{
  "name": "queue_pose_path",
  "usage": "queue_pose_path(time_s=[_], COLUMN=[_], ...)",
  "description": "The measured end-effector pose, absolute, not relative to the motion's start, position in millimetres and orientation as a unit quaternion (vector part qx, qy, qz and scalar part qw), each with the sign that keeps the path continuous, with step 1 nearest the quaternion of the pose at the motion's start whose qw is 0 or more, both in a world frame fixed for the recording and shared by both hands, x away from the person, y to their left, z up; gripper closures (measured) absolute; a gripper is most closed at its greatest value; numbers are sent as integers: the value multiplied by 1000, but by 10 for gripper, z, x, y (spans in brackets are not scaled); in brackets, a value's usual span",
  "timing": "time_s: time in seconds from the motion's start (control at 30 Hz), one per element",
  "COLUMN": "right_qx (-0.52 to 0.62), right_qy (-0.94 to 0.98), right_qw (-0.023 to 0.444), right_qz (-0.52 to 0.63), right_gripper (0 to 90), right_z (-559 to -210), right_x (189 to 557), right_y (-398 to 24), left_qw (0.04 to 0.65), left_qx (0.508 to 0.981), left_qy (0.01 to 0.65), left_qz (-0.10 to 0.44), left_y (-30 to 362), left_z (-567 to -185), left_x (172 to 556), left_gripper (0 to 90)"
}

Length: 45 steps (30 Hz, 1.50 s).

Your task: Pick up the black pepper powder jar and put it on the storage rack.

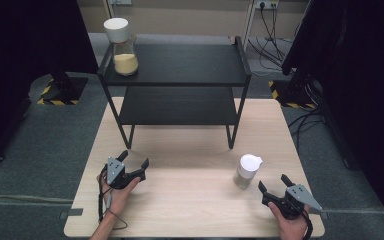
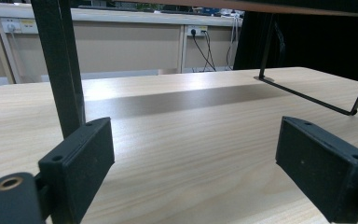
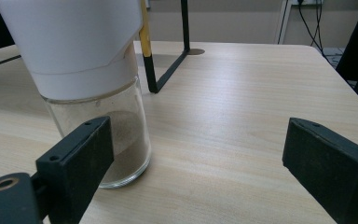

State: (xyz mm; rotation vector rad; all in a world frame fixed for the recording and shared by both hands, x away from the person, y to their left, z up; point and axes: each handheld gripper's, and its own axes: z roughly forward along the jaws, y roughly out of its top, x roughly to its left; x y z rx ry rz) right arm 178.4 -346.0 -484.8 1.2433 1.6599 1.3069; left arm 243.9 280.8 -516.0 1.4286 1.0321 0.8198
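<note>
jar (image 1: 247, 171) with a white cap stands on the bench (image 1: 195, 200), just in front of the black rack (image 1: 180, 85). glass looks smooth, breakable and light; best taken low around its body. right gripper (image 1: 272, 184) spread beside it; left gripper (image 1: 134, 161) spread, empty.

No words, numbers or brand names can be read anywhere. The clear glass jar with the white lid (image 3: 93, 93), at the left of the right gripper view, has no label on it. The only sign-like marks are yellow-and-black warning stripes (image 1: 55, 101) — they sit on a dark stand foot on the floor, at the left of the high view, with more of them at the right (image 1: 280, 97).
</note>
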Motion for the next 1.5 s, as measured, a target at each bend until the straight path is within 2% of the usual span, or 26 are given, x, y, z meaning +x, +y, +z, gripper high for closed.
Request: queue_pose_path(time_s=[0.4,0.77,1.17,1.5], right_qx=[460,420,404,403], right_qy=[635,666,687,695], right_qw=[328,312,304,301], right_qz=[527,532,522,514], right_gripper=[86,91,164,269], right_z=[-4843,-4755,-4726,-4755], right_x=[1755,1865,2093,2222], right_y=[-3520,-3370,-3182,-3118], left_qw=[562,562,563,562], left_qx=[609,610,609,611], left_qy=[439,437,437,436], left_qz=[348,349,347,348], left_y=[2804,2803,2811,2807], left_z=[-5150,-5153,-5154,-5152], left_x=[2445,2438,2440,2439], left_gripper=[110,110,110,110])
